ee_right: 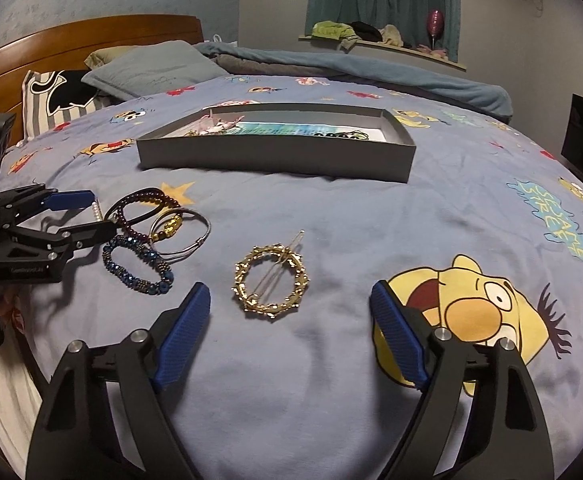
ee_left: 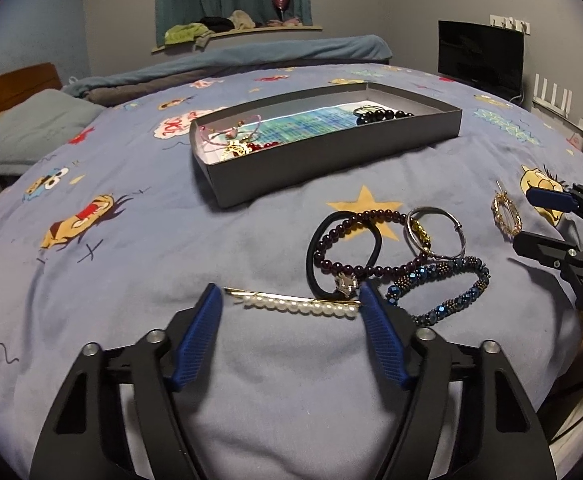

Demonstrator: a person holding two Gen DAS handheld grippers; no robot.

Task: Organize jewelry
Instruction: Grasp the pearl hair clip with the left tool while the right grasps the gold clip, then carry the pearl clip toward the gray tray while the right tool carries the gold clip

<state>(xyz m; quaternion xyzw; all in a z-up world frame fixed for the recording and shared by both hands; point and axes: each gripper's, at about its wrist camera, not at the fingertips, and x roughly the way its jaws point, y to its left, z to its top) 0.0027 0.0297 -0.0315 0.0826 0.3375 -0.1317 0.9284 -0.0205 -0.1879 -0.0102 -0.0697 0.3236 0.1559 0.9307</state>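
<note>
A pearl hair clip [ee_left: 299, 303] lies flat on the blue cartoon bedspread. My left gripper [ee_left: 289, 290] is open around it, one blue pad at each end of the clip. To the right sit a dark bead bracelet [ee_left: 331, 240], a black hair tie [ee_left: 311, 256], a silver bangle [ee_left: 437, 210] and a blue beaded bracelet [ee_left: 447, 307]. A round gold hair clip [ee_right: 271, 314] lies between the tips of my open right gripper [ee_right: 288, 286], touching neither pad. Further back, the grey box [ee_right: 275, 156] holds several pieces of jewelry.
Pillows [ee_right: 147, 66] and a wooden headboard [ee_right: 91, 36] lie at the far left. A folded blue blanket [ee_left: 251, 56] runs along the far side of the bed. A dark screen [ee_left: 479, 56] stands at the right. The bed's near edge is just below both grippers.
</note>
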